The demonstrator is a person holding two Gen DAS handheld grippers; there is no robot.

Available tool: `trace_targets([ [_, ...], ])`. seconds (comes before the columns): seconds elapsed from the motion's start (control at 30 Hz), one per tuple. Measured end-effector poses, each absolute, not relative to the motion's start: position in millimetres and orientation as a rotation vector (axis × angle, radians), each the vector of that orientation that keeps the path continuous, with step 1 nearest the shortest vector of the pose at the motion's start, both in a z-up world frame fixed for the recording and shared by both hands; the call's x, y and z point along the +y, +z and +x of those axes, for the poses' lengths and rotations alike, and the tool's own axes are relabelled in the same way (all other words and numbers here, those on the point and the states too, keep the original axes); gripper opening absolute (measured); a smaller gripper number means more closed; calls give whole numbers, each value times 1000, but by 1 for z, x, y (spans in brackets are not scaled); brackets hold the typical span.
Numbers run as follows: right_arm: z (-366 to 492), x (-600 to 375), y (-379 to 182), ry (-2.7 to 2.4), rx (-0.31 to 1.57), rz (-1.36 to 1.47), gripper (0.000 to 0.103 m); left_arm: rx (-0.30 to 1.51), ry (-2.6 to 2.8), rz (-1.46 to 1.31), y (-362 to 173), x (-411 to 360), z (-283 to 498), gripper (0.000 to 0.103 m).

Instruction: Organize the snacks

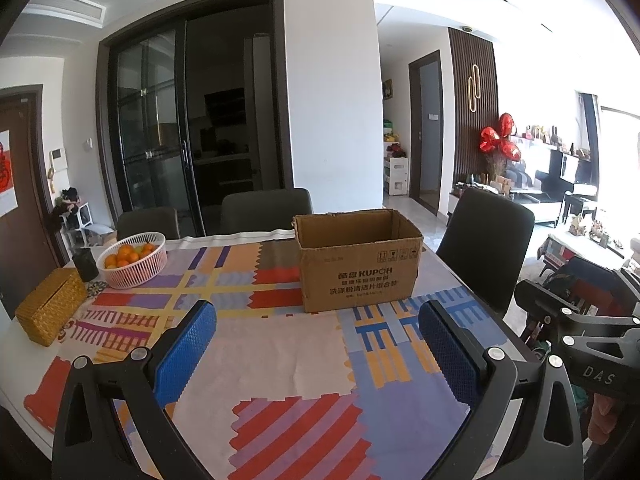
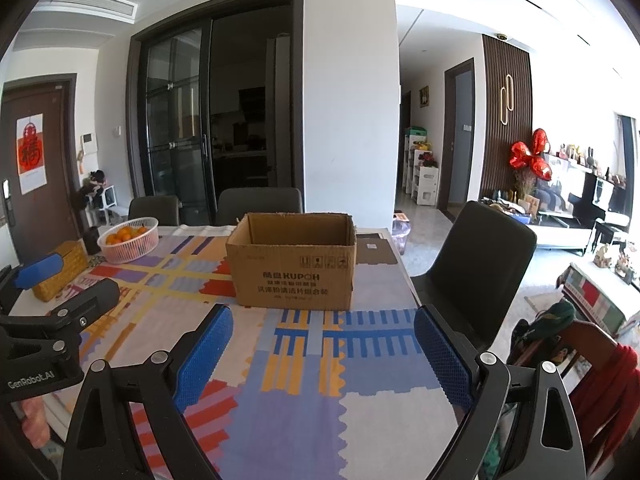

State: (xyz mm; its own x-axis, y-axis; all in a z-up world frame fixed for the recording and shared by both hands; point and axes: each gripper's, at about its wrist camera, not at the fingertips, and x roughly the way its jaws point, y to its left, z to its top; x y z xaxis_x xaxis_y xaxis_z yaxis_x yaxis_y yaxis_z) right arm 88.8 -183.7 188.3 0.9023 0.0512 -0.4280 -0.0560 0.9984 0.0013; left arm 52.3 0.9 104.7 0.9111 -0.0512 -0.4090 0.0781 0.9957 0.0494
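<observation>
Zero snacks in sight so far, nothing's sorted yet; I've got the left gripper (image 1: 318, 334) and right gripper (image 2: 323, 342) both spread wide and empty over the counter (image 2: 280, 412), cardboard box (image 2: 294, 262) sitting open at 12 o'clock

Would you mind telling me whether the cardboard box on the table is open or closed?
Open: the cardboard box stands upright, its top uncovered and inner walls visible.
</observation>
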Motion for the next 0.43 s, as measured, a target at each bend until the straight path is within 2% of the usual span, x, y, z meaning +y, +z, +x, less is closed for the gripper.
trace_targets([
  [0.43, 90, -179, 182, 61, 459, -13, 93, 436, -67, 55, 102, 1, 56, 103],
])
